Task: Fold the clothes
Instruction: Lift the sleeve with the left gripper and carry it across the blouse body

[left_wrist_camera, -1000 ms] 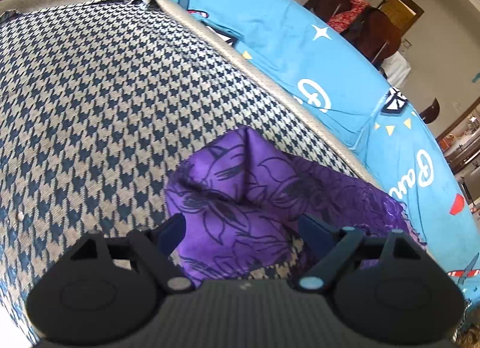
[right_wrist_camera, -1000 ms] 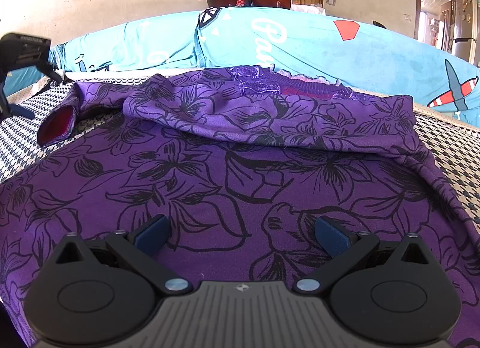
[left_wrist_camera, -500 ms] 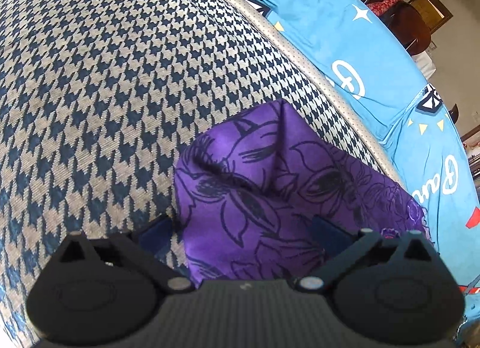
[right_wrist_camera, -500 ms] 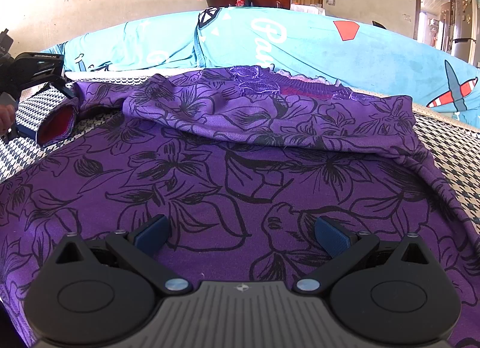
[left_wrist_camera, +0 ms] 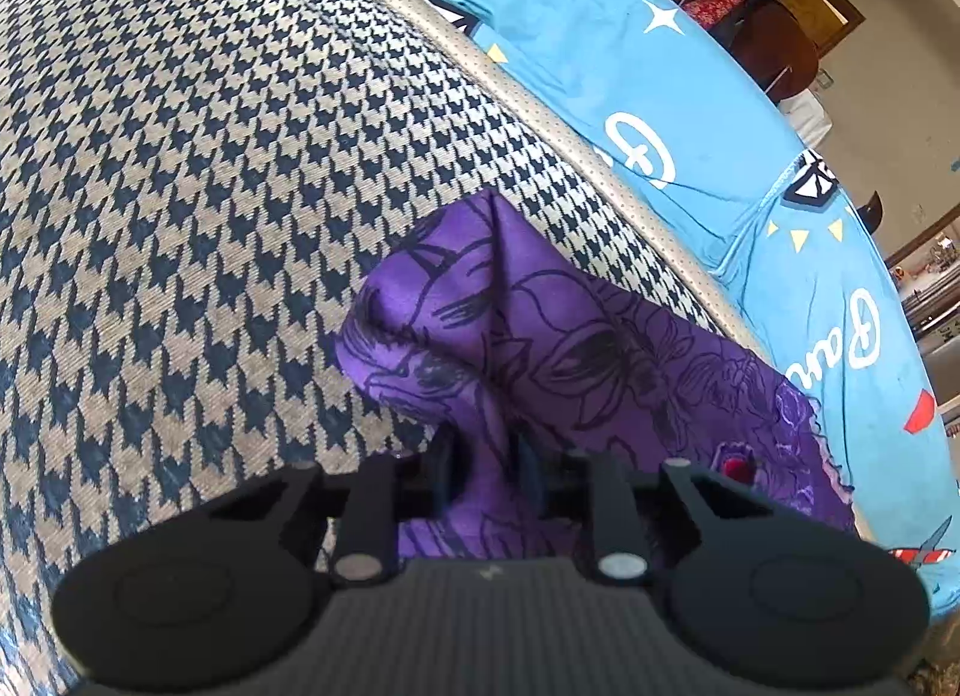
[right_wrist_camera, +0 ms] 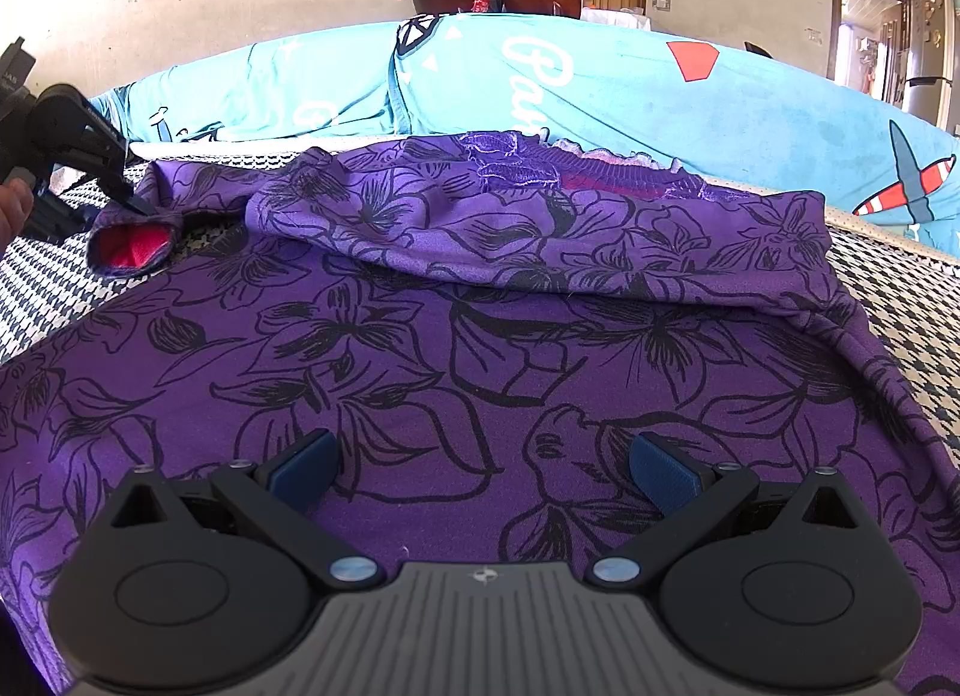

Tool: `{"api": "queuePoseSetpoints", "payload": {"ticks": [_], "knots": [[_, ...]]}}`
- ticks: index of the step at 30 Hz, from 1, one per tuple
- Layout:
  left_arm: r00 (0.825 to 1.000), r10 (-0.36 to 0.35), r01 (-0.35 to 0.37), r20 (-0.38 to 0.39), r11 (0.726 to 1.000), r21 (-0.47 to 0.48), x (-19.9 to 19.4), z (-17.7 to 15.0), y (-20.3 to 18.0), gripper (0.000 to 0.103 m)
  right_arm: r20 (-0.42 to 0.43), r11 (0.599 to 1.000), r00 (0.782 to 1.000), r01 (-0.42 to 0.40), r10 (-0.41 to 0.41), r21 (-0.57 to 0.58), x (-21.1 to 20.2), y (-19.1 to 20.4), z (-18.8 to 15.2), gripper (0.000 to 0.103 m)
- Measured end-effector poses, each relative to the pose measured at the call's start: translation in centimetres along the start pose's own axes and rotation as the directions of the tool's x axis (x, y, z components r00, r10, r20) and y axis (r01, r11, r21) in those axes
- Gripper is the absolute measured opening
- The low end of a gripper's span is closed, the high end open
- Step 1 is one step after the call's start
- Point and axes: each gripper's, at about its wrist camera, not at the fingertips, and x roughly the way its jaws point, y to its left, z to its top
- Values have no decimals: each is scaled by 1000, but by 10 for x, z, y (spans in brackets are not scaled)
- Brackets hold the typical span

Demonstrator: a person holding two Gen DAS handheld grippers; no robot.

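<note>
Two views, one purple top (right_wrist_camera: 480, 348) with black flower outlines, spread flat on a houndstooth cover (left_wrist_camera: 180, 186), navy and tan, coarse weave. Its long axis runs away from the right camera: body nearest, lacy neckline (right_wrist_camera: 600, 174) at the far end toward the blue blanket (right_wrist_camera: 660, 96). One sleeve (right_wrist_camera: 198, 192) stretches out sideways to the left, its cuff showing a red lining.

Right claw (right_wrist_camera: 483, 471) is spread wide, blue pads apart, sitting low over the body fabric with nothing pinched between them. Can't tell if the tips touch the cloth.

Left claw (left_wrist_camera: 483, 471) is clamped on the sleeve end; cloth bunches up into a soft ridge right between the fingers. Only the right view shows that claw from outside, at the cuff, with a bit of a hand (right_wrist_camera: 12, 210) behind it. Only the left view shows the pale perforated edging (left_wrist_camera: 540, 114) along the cover, between it and the blanket.
</note>
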Motion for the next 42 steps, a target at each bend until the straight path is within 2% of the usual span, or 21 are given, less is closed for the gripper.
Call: {"api": "queuePoseSetpoints", "payload": {"ticks": [4, 8, 11, 16, 18, 20, 21, 22, 23, 25, 26, 28, 30, 34, 38, 40, 42], "knots": [[998, -56, 54, 26, 996, 72, -9, -5, -21, 17, 0, 1000, 1000, 0, 0, 0, 0, 0, 0, 103], [985, -170, 164, 26, 974, 154, -22, -17, -53, 17, 3, 1000, 1000, -2, 2, 2, 0, 0, 0, 103], [965, -262, 256, -5, 935, 244, -31, -32, -84, 17, 6, 1000, 1000, -6, 6, 5, 1, -1, -1, 103], [930, -359, 363, -78, 862, 354, -40, -64, -127, 17, 10, 1000, 1000, -8, 8, 8, 0, -1, -1, 103], [922, -369, 385, -116, 846, 369, -43, -77, -133, 20, 10, 1000, 1000, -9, 9, 9, 0, -1, -1, 103], [916, -369, 401, -156, 832, 383, -44, -89, -137, 27, 9, 1000, 1000, -8, 8, 8, 0, -1, -1, 103], [916, -363, 401, -171, 830, 387, -44, -92, -137, 39, 9, 1000, 1000, -8, 8, 8, 0, -1, -1, 103], [919, -356, 395, -173, 831, 392, -45, -96, -136, 52, 9, 1000, 1000, -8, 8, 8, 0, -1, -1, 103], [921, -348, 389, -174, 831, 397, -46, -99, -135, 58, 10, 1000, 1000, -8, 8, 8, 0, -1, -1, 103], [930, -332, 367, -156, 841, 398, -51, -101, -129, 65, 11, 1000, 1000, -9, 9, 9, 0, -1, -1, 103], [936, -324, 353, -140, 851, 389, -53, -98, -124, 72, 11, 1000, 1000, -9, 9, 10, 0, -2, -1, 103], [949, -300, 315, -97, 878, 361, -56, -91, -114, 77, 14, 1000, 1000, -12, 12, 12, 0, -2, -1, 103], [963, -264, 265, -51, 906, 331, -57, -83, -104, 78, 16, 1000, 1000, -14, 14, 13, -1, -2, -2, 103], [989, -147, 136, 22, 953, 272, -53, -66, -87, 83, 18, 1000, 1000, -13, 12, 10, -2, -2, -2, 103], [996, -69, 53, 60, 971, 232, -52, -55, -80, 88, 8, 999, 1000, 9, -9, -34, -6, 5, 3, 102], [996, -42, 22, 83, 975, 221, -54, -50, -79, 90, 6, 997, 1000, -11, 11, -82, -10, 11, 8, 98], [994, -23, 1, 102, 977, 211, -56, -45, -79, 93, 10, 988, 998, -64, 66, -138, -15, 20, 17, 95]]}}
